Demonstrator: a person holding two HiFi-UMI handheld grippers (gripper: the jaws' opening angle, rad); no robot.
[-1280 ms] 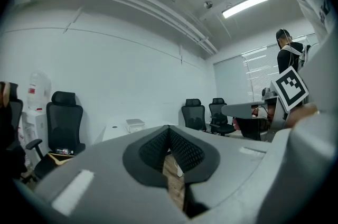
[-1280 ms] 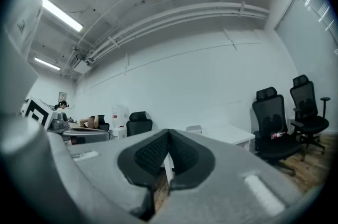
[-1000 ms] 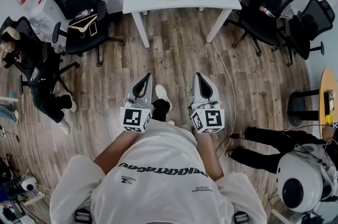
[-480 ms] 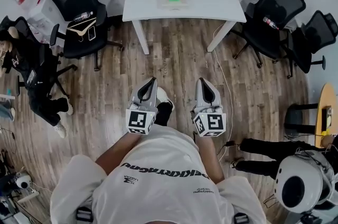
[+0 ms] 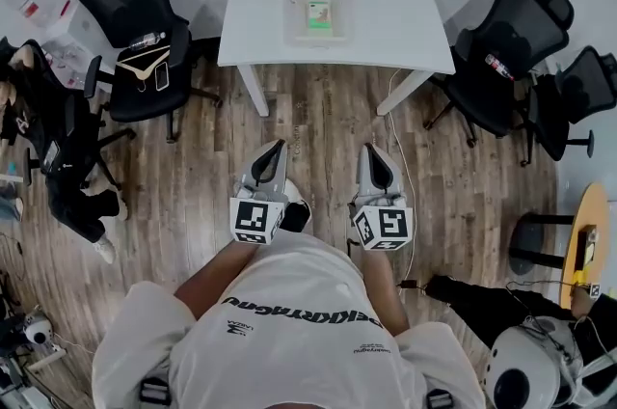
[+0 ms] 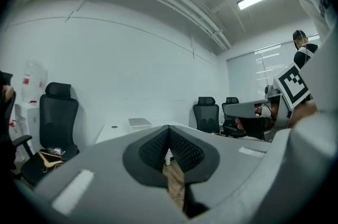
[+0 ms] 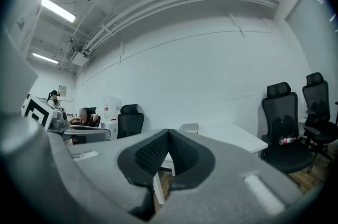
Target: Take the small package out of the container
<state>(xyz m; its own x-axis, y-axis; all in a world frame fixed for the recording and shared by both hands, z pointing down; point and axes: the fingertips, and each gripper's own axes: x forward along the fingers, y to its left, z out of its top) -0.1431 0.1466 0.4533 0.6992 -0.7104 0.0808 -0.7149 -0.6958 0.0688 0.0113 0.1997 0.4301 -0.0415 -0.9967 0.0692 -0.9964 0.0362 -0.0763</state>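
Both tongs are pinched shut on nothing: the left gripper (image 5: 279, 147) and right gripper (image 5: 369, 149) hang over the floor, short of the white table (image 5: 405, 21). The small package (image 5: 316, 13), pale with a green patch, lies in the clear container (image 5: 293, 27) near the tabletop's far edge. Its print is too small to read, and its long axis runs from far edge to near edge.

Container (image 5: 294, 29) on table (image 5: 395, 21), chair (image 5: 135, 2) at left
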